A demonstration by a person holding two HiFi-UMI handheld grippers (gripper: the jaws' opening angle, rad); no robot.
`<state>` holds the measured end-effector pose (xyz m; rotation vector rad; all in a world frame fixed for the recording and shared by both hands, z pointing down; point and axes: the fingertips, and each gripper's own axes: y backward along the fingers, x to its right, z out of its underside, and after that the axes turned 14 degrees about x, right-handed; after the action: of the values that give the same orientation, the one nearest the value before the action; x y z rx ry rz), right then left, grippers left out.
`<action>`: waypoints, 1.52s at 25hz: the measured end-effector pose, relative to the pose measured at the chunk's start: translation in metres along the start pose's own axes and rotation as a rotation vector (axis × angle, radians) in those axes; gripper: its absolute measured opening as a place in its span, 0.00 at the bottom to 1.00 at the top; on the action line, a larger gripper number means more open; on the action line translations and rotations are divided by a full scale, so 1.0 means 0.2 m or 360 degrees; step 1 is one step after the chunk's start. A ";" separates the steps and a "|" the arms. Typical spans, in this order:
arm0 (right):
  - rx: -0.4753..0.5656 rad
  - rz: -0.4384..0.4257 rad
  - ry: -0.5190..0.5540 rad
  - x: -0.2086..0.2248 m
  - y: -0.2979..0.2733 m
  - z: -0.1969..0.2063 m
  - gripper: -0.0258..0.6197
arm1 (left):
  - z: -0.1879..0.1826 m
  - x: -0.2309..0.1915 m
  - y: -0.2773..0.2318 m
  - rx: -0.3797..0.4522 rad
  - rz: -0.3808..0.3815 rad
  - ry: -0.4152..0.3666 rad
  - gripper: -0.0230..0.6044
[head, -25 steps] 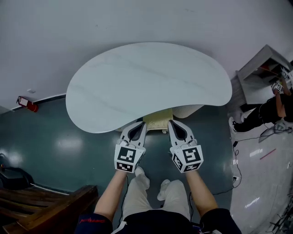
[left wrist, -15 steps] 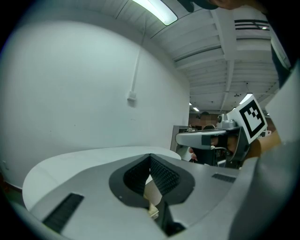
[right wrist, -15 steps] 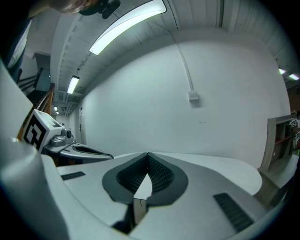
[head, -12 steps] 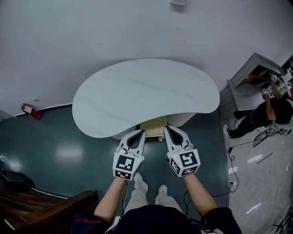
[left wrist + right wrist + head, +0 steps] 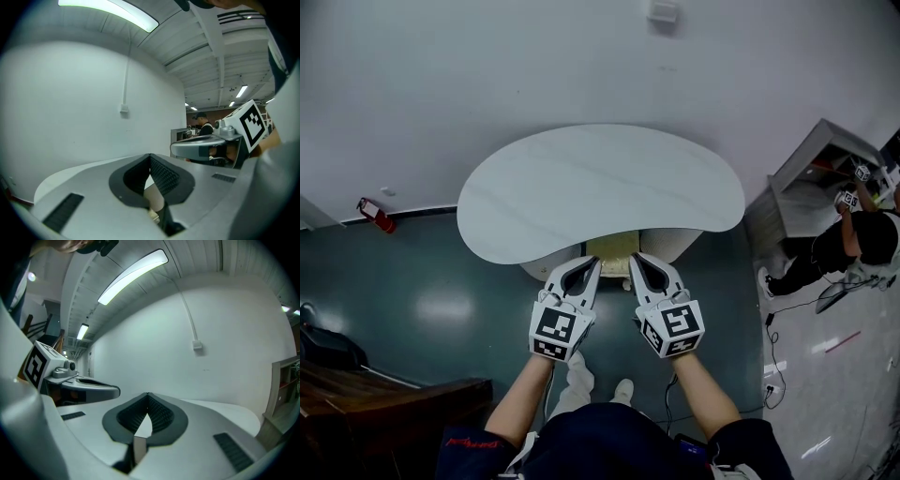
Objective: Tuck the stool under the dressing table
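Dressing table [image 5: 600, 183]: white kidney-shaped top, set against the wall. Stool [image 5: 610, 247]: pale yellow seat, mostly under the top, only the near edge shows btwn the gripper tips. L gripper [image 5: 592, 262] & R gripper [image 5: 635, 259]: side by side at the table's near edge, both w/ jaws fully together, nothing btwn them.

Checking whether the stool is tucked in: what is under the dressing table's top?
Only the yellowish near edge of the stool shows under the dressing table, with cream rounded parts beside it. The top covers the rest, legs included.
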<state>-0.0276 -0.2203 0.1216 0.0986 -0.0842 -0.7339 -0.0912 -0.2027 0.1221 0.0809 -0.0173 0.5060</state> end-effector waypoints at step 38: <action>0.0209 -0.0253 0.0065 -0.26 0.83 -0.48 0.06 | -0.47 0.80 0.45 0.0204 -0.0199 -0.0136 0.06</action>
<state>0.0546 -0.0576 0.0440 0.2474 -0.0863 -0.8846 0.0038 -0.0388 0.0418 0.2279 -0.0630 0.3779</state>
